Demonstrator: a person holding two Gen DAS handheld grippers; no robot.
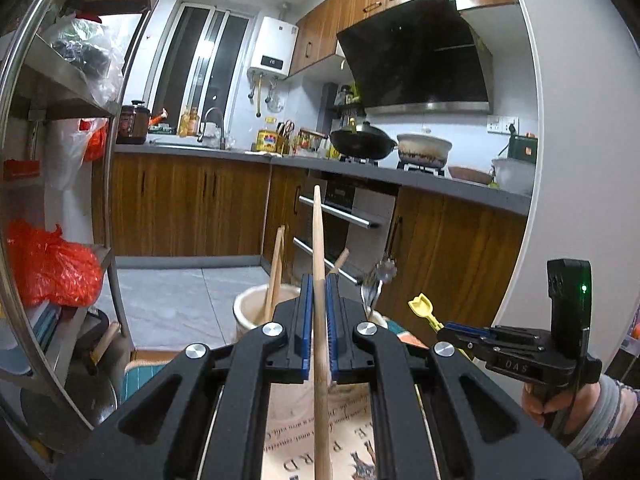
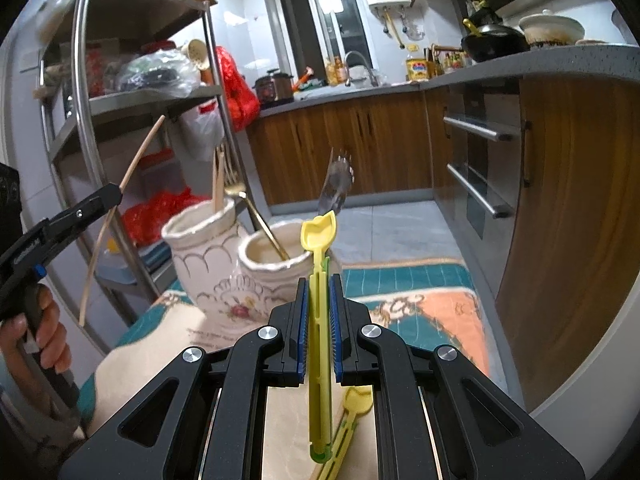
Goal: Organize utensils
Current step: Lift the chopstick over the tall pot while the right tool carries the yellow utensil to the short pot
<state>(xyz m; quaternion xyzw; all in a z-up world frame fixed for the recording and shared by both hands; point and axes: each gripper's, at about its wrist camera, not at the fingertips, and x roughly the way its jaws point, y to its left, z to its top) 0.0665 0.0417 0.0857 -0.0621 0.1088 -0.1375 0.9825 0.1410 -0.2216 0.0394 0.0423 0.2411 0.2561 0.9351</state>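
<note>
Right wrist view: two cream vases stand just ahead on a patterned cloth (image 2: 404, 304), touching side by side. The left vase (image 2: 200, 248) holds pale sticks; the right vase (image 2: 272, 256) holds a gold utensil (image 2: 260, 220) and a clear plastic fork (image 2: 336, 184). A steel rack (image 2: 88, 92) crowds the left, wood cabinets (image 2: 560, 200) the right. The right gripper (image 2: 319, 304) is clamped on a yellow scoop (image 2: 319, 236), upright, its shovel tip just before the right vase's rim. A second yellow utensil (image 2: 352, 408) lies on the table beneath. The left gripper (image 1: 319, 312) is clenched around a chopstick (image 1: 318, 240), a thin, pale wooden rod pointing up above the vases.
</note>
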